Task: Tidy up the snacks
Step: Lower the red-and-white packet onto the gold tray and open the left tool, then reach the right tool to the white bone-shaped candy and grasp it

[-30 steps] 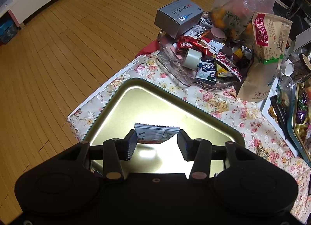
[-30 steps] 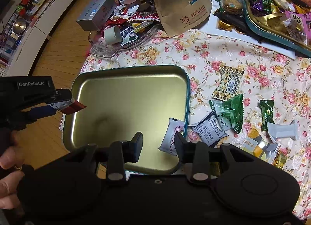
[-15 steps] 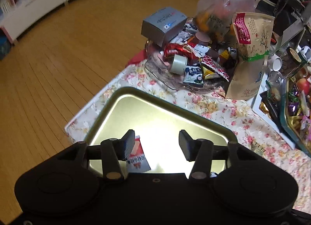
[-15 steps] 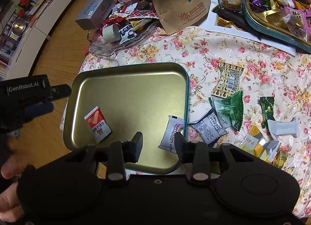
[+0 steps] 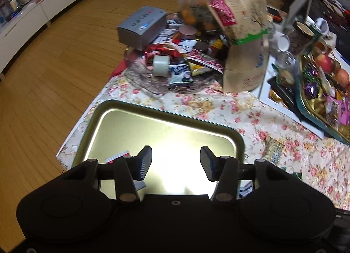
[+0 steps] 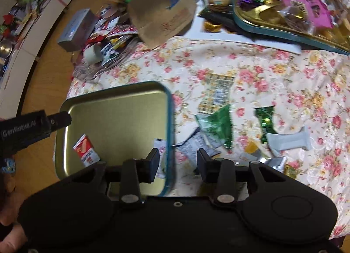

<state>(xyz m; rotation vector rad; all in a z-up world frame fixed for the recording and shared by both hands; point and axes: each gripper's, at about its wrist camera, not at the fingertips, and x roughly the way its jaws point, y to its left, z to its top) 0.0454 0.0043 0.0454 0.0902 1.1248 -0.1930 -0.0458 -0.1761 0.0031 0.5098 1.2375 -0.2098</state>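
Note:
A gold metal tray [image 6: 113,108] with a teal rim lies on the flowered tablecloth; it also shows in the left wrist view [image 5: 135,126]. A red and white snack packet [image 6: 85,149] lies in its near left part, and a white packet [image 6: 160,150] lies by its right rim. My left gripper [image 5: 176,163] is open and empty above the tray's near edge. My right gripper [image 6: 177,162] is open and empty over the tray's right rim. Several loose packets lie right of the tray: grey [image 6: 194,146], green [image 6: 216,126], dark green [image 6: 265,119], pale blue [image 6: 288,141].
A glass dish [image 5: 153,78] heaped with snacks, a tape roll [image 5: 161,65] and a grey box [image 5: 142,26] stand beyond the tray. A brown paper bag [image 5: 245,56] stands beside it. A second tray [image 6: 284,28] full of sweets sits at the far right. The wooden floor lies left.
My left gripper opened and dropped the red and white packet into the tray, then drew back. My right gripper moved right, from over the tray to its right rim.

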